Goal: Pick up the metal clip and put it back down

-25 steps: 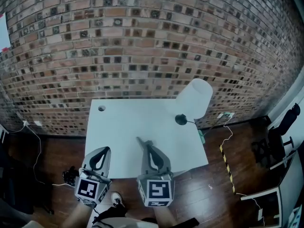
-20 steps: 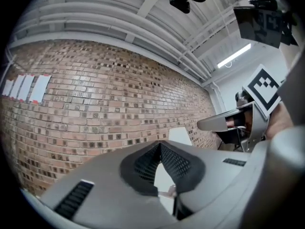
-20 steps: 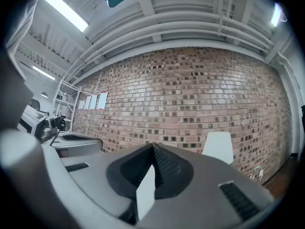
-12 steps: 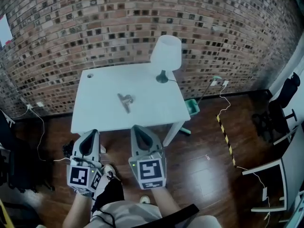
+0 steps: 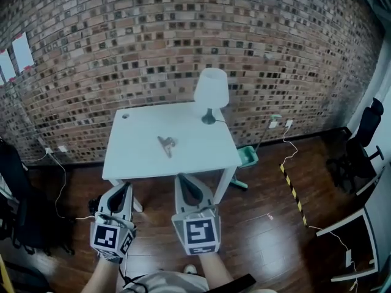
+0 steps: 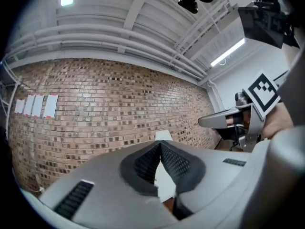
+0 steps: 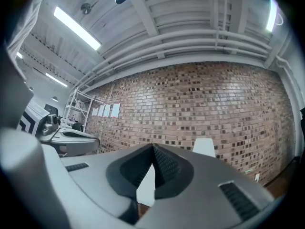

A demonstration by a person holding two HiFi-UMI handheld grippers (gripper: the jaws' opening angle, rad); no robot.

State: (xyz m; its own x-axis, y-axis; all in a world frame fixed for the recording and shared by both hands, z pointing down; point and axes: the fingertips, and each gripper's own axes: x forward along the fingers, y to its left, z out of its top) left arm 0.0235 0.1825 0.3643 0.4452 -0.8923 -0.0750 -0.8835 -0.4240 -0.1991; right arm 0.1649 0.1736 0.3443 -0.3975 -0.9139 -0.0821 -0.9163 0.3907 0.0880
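A brick wall (image 5: 183, 35) rises behind the white desk (image 5: 140, 160). A white lamp (image 5: 211, 89) stands at the desk's far right corner. Just off the near edge, over the wooden floor (image 5: 263, 224), the left gripper (image 5: 124, 187) and the right gripper (image 5: 182, 178) each have their jaws pressed together on nothing. The metal clip (image 5: 166, 144) lies near the desk's middle, well apart from both.
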